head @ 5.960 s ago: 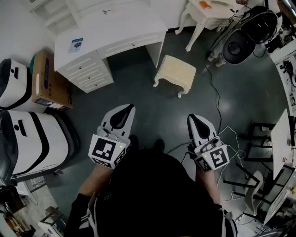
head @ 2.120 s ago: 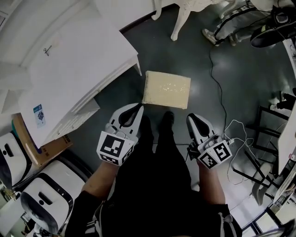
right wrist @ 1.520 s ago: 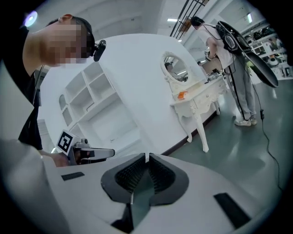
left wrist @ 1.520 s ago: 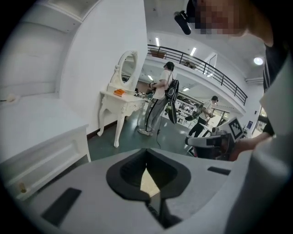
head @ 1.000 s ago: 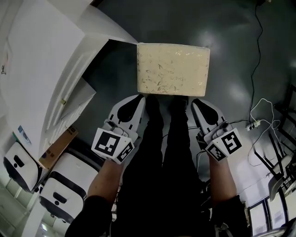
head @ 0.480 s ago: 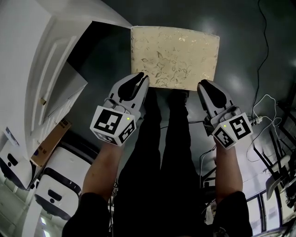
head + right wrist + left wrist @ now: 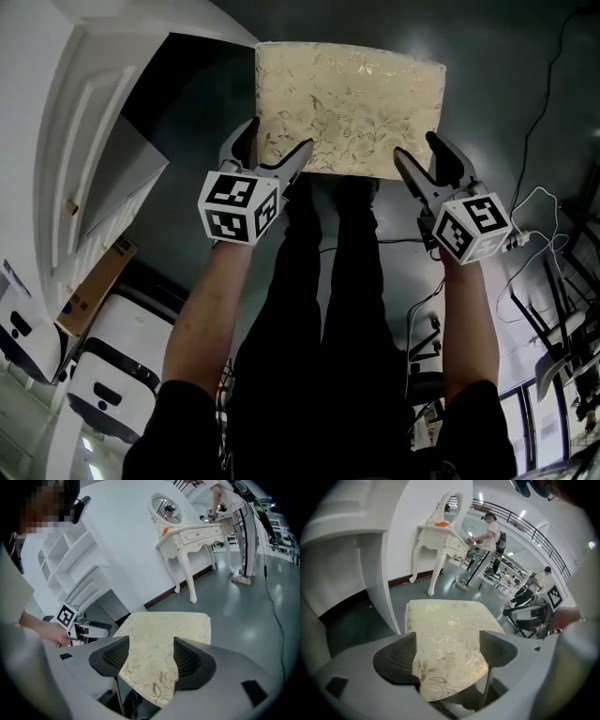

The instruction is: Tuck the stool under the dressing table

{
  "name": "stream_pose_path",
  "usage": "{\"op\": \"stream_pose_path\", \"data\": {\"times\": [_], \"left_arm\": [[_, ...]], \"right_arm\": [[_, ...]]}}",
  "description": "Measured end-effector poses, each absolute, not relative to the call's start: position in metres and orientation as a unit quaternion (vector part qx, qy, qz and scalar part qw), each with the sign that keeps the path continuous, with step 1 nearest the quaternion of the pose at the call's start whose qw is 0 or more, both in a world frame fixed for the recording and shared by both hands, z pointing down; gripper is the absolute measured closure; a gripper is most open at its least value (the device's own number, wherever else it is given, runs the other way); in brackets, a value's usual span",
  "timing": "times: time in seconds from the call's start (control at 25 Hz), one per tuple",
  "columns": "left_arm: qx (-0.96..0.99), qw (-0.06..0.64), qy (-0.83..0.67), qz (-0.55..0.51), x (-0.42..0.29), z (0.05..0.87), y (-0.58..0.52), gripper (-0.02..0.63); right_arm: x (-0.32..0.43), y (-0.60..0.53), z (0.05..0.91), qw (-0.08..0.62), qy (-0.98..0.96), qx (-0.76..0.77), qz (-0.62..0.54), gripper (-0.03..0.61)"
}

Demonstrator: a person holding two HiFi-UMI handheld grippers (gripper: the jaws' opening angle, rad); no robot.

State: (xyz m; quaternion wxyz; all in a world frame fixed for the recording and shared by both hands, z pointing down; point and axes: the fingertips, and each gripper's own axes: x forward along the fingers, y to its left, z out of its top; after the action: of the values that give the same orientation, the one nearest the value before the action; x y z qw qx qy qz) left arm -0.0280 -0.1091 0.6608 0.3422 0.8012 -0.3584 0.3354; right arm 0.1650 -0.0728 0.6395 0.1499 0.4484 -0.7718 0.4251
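The stool (image 7: pixel 352 108) has a cream cushion with a gold floral pattern and stands on the dark floor beside the white dressing table (image 7: pixel 84 112), outside its dark kneehole (image 7: pixel 178 75). My left gripper (image 7: pixel 277 145) is at the cushion's near left corner, its jaws opening, with that corner (image 7: pixel 450 639) between them. My right gripper (image 7: pixel 422 150) is at the near right corner, its jaws also opening around the cushion's edge (image 7: pixel 157 658). I see no pad pressing on the cushion. The stool's legs are hidden under the cushion.
My black-clad legs (image 7: pixel 328 281) stand just behind the stool. A cardboard box (image 7: pixel 94 281) and white machines (image 7: pixel 103 394) sit at the lower left. Cables (image 7: pixel 534 216) lie on the floor at right. A second white mirrored table (image 7: pixel 187 536) and people (image 7: pixel 487 527) are beyond.
Both grippers came down and forward to the stool's near corners. Their jaws, shut before, now stand apart around the cushion. The stool has not moved.
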Motion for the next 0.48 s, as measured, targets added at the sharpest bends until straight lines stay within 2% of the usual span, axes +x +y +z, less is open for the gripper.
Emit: {"op": "stream_pose_path", "data": {"times": [0.2, 0.48], "left_arm": [[0.775, 0.382, -0.362, 0.350, -0.041, 0.693, -0.108, 0.117], [0.755, 0.409, -0.363, 0.362, -0.050, 0.711, -0.106, 0.100]], "right_arm": [[0.179, -0.072, 0.665, 0.168, -0.747, 0.473, 0.436, 0.249], [0.201, -0.060, 0.705, 0.184, -0.695, 0.501, 0.482, 0.192]]}}
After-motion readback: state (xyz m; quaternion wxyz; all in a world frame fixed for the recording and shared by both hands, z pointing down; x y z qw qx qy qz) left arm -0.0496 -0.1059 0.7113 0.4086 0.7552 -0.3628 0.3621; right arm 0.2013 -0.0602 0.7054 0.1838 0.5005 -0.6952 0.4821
